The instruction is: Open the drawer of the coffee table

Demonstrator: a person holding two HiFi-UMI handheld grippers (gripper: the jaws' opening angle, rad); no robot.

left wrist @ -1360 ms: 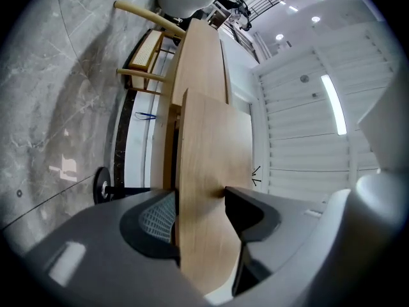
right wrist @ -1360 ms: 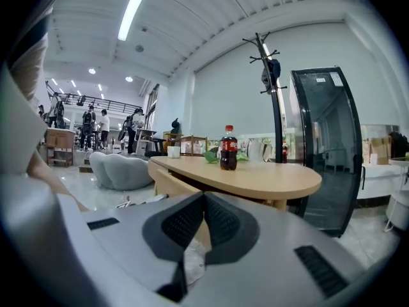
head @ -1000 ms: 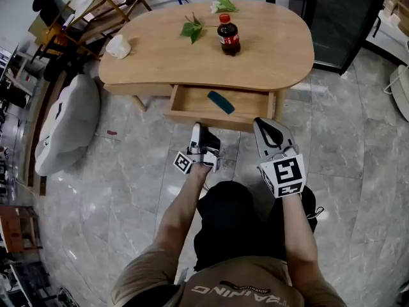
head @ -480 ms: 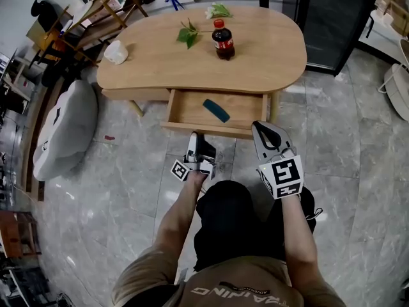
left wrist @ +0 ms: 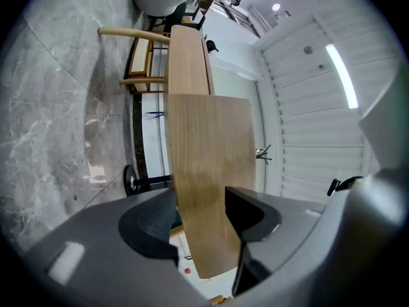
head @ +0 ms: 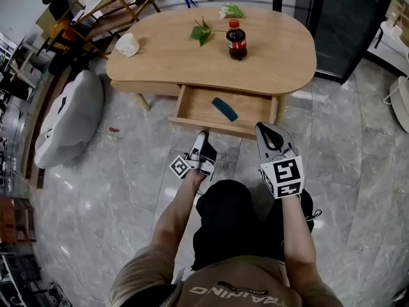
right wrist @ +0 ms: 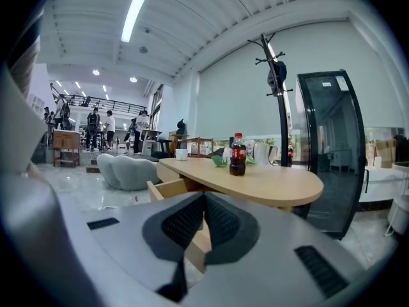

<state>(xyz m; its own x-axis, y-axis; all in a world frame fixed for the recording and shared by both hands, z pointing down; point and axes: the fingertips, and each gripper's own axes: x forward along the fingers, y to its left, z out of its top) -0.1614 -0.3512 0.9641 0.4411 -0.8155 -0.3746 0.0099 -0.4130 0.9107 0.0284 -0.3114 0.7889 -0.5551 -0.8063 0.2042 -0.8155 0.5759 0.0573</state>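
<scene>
While astride drawer (head: 192,121), left hand-held gripper (head: 204,137) sideways.

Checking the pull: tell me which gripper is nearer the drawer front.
Left. The left gripper has the drawer front between its jaws. The right gripper, jaws together, hangs just off the front's right end.

Big open hall, lounge mock-up: marble floor (head: 96,203), strip-lit ribbed ceiling (right wrist: 192,24), worktop (head: 275,62) 12 o'clock, beanbag (head: 67,123) 10 o'clock, coat stand (right wrist: 281,126), people (right wrist: 108,126) far back.
</scene>
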